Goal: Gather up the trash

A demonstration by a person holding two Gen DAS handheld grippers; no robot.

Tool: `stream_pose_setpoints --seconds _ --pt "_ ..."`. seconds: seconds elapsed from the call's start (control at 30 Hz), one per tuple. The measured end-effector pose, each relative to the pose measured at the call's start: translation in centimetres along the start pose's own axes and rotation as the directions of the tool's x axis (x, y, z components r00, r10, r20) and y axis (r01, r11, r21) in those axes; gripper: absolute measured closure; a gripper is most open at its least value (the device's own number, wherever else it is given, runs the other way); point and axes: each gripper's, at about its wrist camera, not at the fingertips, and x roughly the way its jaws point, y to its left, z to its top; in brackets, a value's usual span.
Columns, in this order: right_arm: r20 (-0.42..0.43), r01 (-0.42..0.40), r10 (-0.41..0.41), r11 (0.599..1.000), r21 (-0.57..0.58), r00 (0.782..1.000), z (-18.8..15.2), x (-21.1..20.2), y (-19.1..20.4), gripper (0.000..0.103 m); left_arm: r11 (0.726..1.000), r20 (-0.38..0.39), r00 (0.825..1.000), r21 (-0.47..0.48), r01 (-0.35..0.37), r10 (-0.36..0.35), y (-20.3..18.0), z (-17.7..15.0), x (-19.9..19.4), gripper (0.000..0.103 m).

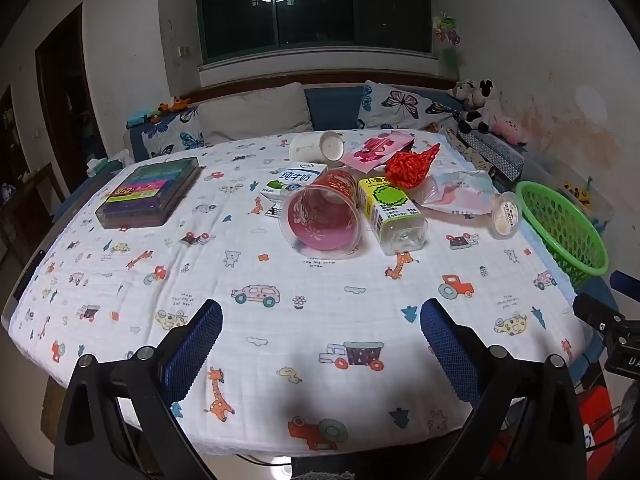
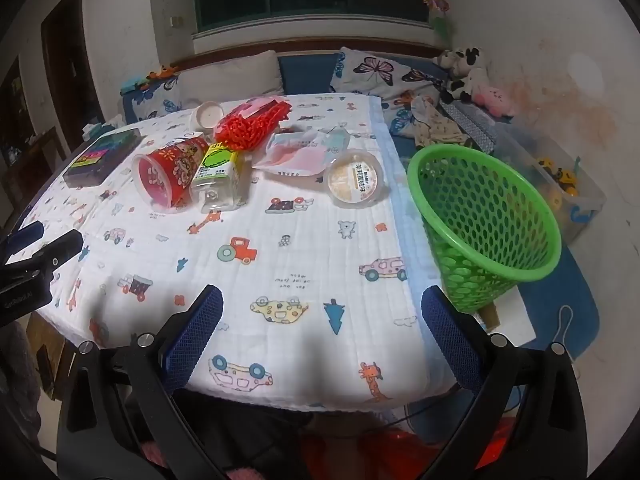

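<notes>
Trash lies at the far side of the table: a red plastic cup on its side, a clear bottle with a green-yellow label, a milk carton, a white paper cup, a red mesh net, a pink wrapper, a crumpled plastic bag and a small jelly cup. A green basket stands at the table's right edge. My left gripper and right gripper are open and empty above the near edge.
A box of coloured pens lies at the far left of the cartoon-print tablecloth. Pillows and plush toys line a bench behind. A clear toy bin sits right of the basket.
</notes>
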Motion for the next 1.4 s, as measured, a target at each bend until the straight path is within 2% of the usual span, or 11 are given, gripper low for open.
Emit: stream_pose_setpoints --seconds 0.43,0.57,0.67,1.4 --pt "0.005 -0.003 0.003 1.0 0.009 1.0 0.2 -0.2 -0.6 0.004 1.0 0.016 1.0 -0.006 -0.008 0.008 -0.4 0.8 0.3 0.007" --pt "0.009 0.0 0.0 1.0 0.009 1.0 0.2 -0.5 -0.4 0.004 1.0 0.022 1.0 -0.005 -0.006 0.006 -1.2 1.0 -0.7 0.007" --pt "0.01 0.001 -0.001 1.0 0.01 1.0 0.3 -0.5 -0.4 0.004 1.0 0.032 0.999 -0.003 0.011 -0.011 -0.5 0.9 -1.1 0.007" --pt "0.019 0.003 -0.003 1.0 0.013 1.0 0.3 -0.5 -0.3 0.004 1.0 0.039 0.999 0.01 0.01 -0.011 -0.8 0.9 -1.0 0.007"
